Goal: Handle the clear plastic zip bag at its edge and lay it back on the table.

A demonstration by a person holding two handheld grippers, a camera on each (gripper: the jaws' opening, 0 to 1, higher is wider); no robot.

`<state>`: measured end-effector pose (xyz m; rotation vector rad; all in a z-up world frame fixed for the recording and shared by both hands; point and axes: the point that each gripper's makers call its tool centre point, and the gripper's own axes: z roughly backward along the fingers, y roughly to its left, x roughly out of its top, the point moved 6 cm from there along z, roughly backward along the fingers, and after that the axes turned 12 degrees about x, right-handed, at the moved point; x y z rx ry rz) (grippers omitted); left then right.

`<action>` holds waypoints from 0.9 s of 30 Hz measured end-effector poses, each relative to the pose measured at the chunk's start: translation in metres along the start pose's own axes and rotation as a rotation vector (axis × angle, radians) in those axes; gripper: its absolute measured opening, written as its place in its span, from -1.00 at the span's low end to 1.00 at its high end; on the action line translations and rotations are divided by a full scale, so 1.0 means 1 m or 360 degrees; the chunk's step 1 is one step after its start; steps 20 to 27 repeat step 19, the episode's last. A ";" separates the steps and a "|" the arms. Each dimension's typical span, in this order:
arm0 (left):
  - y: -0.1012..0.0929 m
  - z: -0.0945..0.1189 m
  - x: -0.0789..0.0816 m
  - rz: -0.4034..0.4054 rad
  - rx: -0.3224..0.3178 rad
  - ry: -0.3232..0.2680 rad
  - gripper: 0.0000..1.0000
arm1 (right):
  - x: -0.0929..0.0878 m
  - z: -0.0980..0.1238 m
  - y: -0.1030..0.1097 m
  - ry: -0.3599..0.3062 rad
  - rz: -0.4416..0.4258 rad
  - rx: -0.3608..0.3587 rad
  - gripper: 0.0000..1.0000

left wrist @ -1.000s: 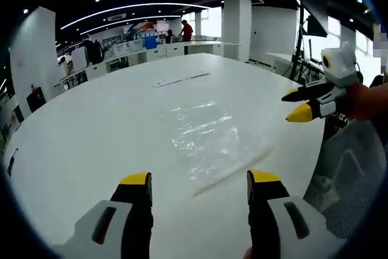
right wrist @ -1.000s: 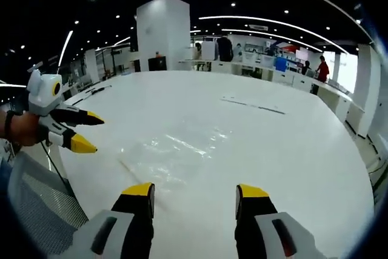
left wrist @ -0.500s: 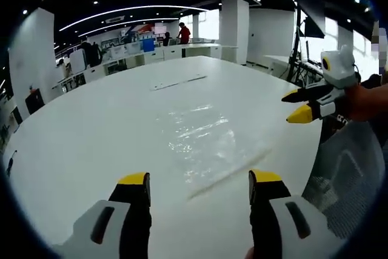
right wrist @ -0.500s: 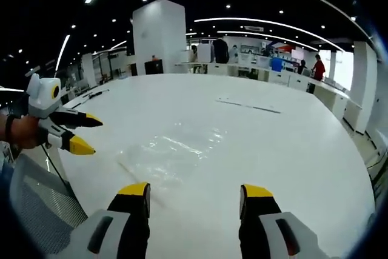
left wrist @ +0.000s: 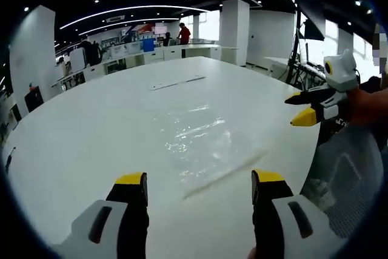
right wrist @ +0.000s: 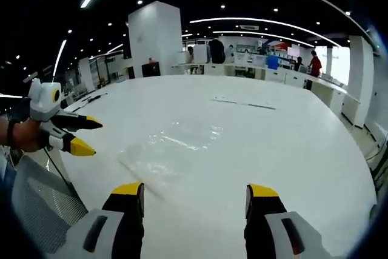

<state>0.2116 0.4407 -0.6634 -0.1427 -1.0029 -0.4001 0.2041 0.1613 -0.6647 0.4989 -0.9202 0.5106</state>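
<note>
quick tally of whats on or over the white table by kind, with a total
clear plastic zip bag: 1
thin strip lying farther back on the table: 1
grippers, left gripper and right gripper, both open: 2
total: 4

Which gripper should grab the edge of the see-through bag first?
Probably the left hand-held gripper. The zip bag's near edge lies right between its open jaws on the table. The right hand-held gripper is open too, but the bag lies off toward its left jaw.
</note>
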 end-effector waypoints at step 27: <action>-0.006 0.004 -0.009 0.0017 0.0022 0.0029 0.43 | -0.008 0.000 0.000 0.0040 0.0028 0.0044 0.48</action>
